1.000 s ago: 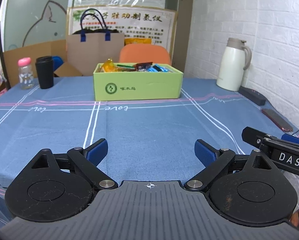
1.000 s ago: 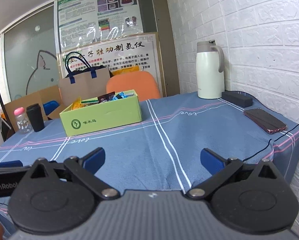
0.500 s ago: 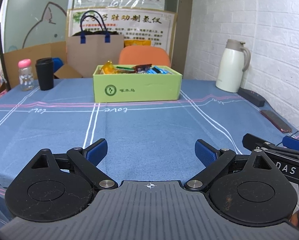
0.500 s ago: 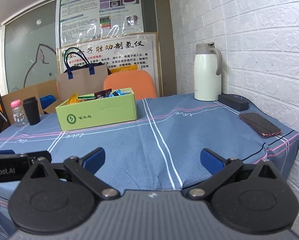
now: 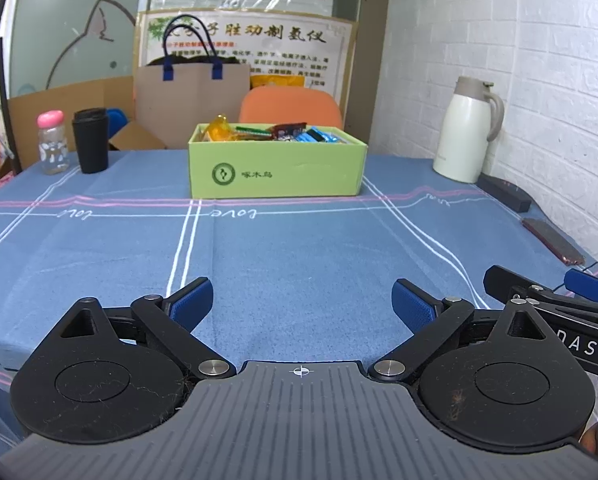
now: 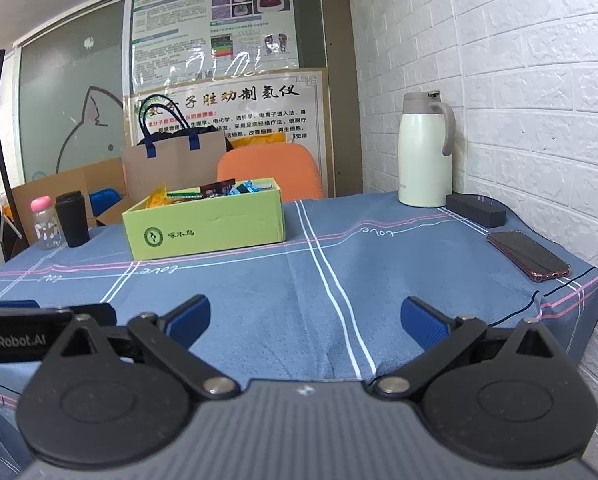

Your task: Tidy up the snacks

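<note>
Green box point(image 5: 277, 170) sits toward the far middle of the tabletop point(image 5: 299, 248), on a blue cloth with white and pink lines. Wrapped snacks point(image 5: 267, 132) fill it to the rim: orange, red, blue packets. To its left, well apart, a black cup point(image 5: 91, 140) and a pink-capped bottle point(image 5: 52, 142) stand side by side. To its right, by the white brick wall, a white thermos jug point(image 6: 426, 152), a black case point(image 6: 475, 210), and a phone point(image 6: 527, 254) near the cloth's edge. Behind the box: a brown paper bag point(image 5: 191, 104) and an orange chair point(image 5: 291, 106). Left tongs point(image 5: 303, 306) spread wide over the near cloth, holding nothing. Right tongs point(image 6: 305, 318) likewise wide apart and empty, beside the left.
</note>
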